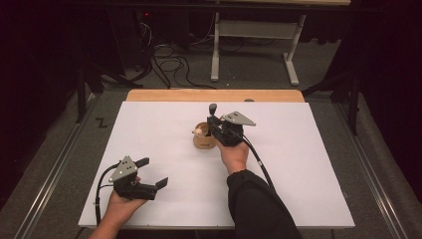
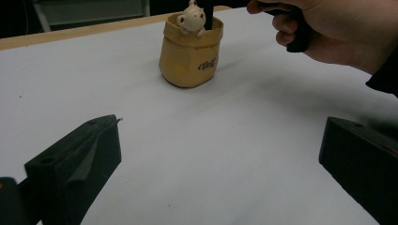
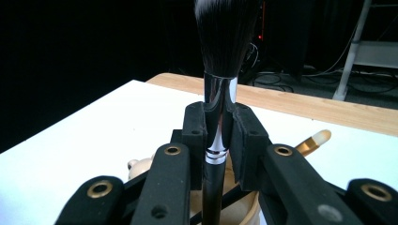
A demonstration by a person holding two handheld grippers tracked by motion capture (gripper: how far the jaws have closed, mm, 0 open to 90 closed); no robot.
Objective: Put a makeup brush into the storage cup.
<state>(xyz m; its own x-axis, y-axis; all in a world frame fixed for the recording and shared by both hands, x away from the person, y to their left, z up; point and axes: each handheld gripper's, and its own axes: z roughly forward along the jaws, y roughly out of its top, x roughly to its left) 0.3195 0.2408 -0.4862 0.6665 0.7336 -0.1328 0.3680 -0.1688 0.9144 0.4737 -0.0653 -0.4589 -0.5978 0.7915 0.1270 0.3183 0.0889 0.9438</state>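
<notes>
A tan pouch-shaped holder (image 2: pixel 190 54) stands upright on the white counter (image 1: pixel 308 169), near the middle and somewhat toward the far edge. Dark script is printed on its front; the word is too small and slanted to read with certainty. A small cream bear figure (image 2: pixel 191 18) sits on its rim. The right gripper (image 1: pixel 219 127) is held just above the holder, its jaws pinching a makeup brush (image 3: pixel 218 93) upright by the silver ferrule, bristles upward; the lower handle passes down into the holder, its end hidden. A second amber-tipped handle (image 3: pixel 315 140) leans out of the holder; what else lies inside is hidden. The left gripper (image 1: pixel 152 173) rests near the counter's near-left corner, its jaws spread wide with nothing between them.
</notes>
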